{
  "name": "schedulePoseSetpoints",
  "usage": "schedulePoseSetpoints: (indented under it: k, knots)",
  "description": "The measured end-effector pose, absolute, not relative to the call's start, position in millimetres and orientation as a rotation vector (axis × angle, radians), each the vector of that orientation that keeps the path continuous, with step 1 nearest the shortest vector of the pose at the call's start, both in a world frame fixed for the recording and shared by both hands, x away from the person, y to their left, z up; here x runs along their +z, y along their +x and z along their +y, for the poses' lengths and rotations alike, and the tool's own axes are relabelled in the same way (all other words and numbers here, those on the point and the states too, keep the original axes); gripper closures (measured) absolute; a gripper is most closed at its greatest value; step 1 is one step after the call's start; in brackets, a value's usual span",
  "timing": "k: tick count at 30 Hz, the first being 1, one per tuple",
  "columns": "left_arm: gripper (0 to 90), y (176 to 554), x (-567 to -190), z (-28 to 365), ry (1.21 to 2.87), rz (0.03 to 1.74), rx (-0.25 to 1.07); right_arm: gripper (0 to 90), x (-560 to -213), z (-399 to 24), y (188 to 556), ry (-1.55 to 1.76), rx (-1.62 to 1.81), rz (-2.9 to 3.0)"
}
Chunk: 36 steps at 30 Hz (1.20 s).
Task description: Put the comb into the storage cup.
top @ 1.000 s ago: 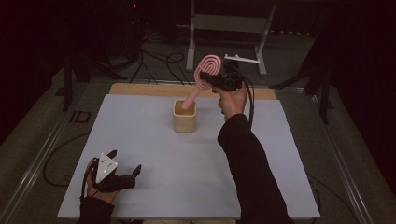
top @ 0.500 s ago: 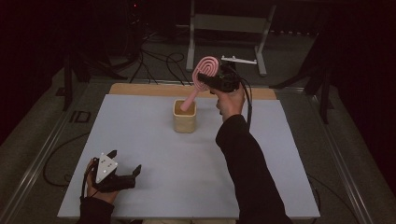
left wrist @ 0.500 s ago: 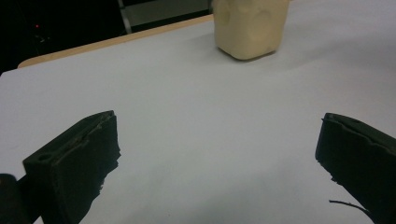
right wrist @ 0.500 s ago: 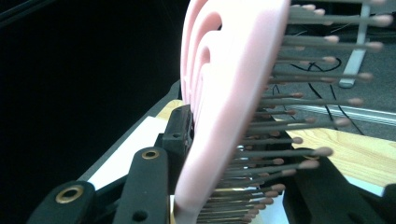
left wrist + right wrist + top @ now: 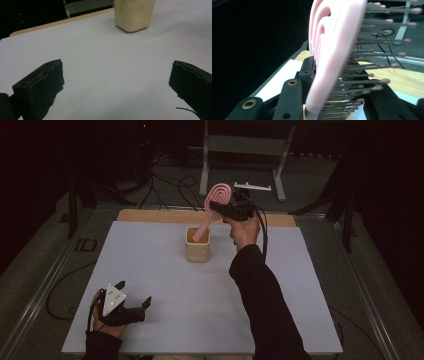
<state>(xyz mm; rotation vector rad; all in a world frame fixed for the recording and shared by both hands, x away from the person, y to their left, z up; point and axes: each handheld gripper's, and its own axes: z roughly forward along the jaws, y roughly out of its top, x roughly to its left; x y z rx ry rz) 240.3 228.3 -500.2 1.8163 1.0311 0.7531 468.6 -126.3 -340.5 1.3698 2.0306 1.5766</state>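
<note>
Right gripper [image 5: 223,210] clamps the pink brush [image 5: 218,200] by its head, handle angled down into the cup [image 5: 197,251], so it can stand there. Left gripper [image 5: 134,296] rests near the table [image 5: 300,285] corner, jaws wide, holding nothing.

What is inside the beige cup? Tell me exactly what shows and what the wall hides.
The pink hairbrush leans with its handle down in the beige cup; its head sticks out above the rim, clamped by the right gripper. The cup's wall hides the handle's end and the bottom.
</note>
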Motion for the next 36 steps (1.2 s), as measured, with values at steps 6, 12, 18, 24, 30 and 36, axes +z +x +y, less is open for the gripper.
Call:
schedulePoseSetpoints:
  k: [6, 12, 18, 24, 30, 36]
  knots:
    - [0.4, 240, -500, 228, 1.818, 1.03, 0.754, 63.6, -344, -124, 469, 1.372, 1.57, 2.04]
    - [0.3, 240, -500, 228, 1.816, 1.03, 0.754, 63.6, -346, -122, 469, 1.372, 1.567, 2.048]
    - [0.4, 240, -500, 228, 1.816, 1.03, 0.754, 63.6, -350, -120, 469, 1.371, 1.558, 2.059]
    - [0.4, 240, -500, 228, 1.815, 1.031, 0.754, 63.6, -355, -116, 469, 1.369, 1.544, 2.074]
    - [0.4, 240, -500, 229, 1.815, 1.031, 0.754, 63.6, -358, -112, 469, 1.365, 1.536, 2.087]
    - [0.4, 240, -500, 229, 1.816, 1.03, 0.754, 63.6, -360, -109, 469, 1.359, 1.531, 2.094]
